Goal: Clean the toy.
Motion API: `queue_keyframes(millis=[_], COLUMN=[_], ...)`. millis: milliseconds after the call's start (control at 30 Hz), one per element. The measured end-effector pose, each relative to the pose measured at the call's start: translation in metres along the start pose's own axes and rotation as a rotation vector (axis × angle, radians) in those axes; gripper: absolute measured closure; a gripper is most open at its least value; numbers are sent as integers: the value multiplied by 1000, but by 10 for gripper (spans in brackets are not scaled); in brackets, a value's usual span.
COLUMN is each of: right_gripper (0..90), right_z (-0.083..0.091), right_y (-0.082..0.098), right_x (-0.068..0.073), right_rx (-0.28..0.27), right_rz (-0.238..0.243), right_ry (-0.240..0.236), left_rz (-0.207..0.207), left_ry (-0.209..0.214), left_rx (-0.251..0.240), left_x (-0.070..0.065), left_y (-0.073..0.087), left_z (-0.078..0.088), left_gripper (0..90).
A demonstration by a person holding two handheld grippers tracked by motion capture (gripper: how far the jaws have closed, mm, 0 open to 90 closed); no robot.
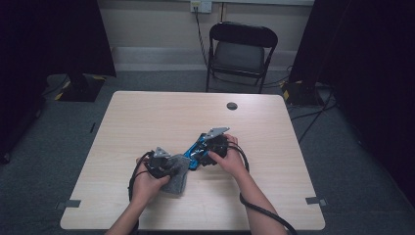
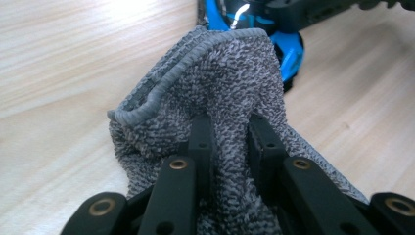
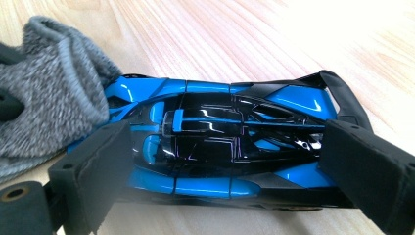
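A square light-wood table (image 1: 147,117) with rounded corners carries everything here. Near its middle, a little toward the near edge, lies a glossy blue and black toy sports car (image 3: 220,147). Touching the car's end, on the side of the left edge, is a crumpled grey knitted cloth (image 2: 220,98). A small dark round hole (image 1: 232,105) sits near the far edge.
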State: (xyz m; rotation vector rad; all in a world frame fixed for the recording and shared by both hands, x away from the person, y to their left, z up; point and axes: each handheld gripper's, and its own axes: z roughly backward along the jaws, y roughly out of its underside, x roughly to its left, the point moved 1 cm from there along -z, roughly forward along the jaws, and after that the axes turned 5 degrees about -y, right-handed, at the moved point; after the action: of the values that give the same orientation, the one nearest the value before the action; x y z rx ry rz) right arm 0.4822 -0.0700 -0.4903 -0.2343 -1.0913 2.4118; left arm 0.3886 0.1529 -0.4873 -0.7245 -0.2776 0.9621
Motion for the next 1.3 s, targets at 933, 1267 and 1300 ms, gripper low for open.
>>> queue_keyframes(millis=[933, 1267, 1300], right_gripper=[54, 55, 55], right_z=[0, 0, 0], right_y=[1, 1, 1], right_x=[0, 0, 0], right_rx=[-10, -13, -13], right_rz=[-2, -2, -3], right_ry=[3, 0, -2], left_rz=[-89, -144, -144], left_ry=[153, 231, 237], left_rx=[-2, -19, -26], left_x=[-54, -68, -70], left_y=[-8, -11, -12], left_z=[-17, -18, -17], left_gripper=[749, 749, 749])
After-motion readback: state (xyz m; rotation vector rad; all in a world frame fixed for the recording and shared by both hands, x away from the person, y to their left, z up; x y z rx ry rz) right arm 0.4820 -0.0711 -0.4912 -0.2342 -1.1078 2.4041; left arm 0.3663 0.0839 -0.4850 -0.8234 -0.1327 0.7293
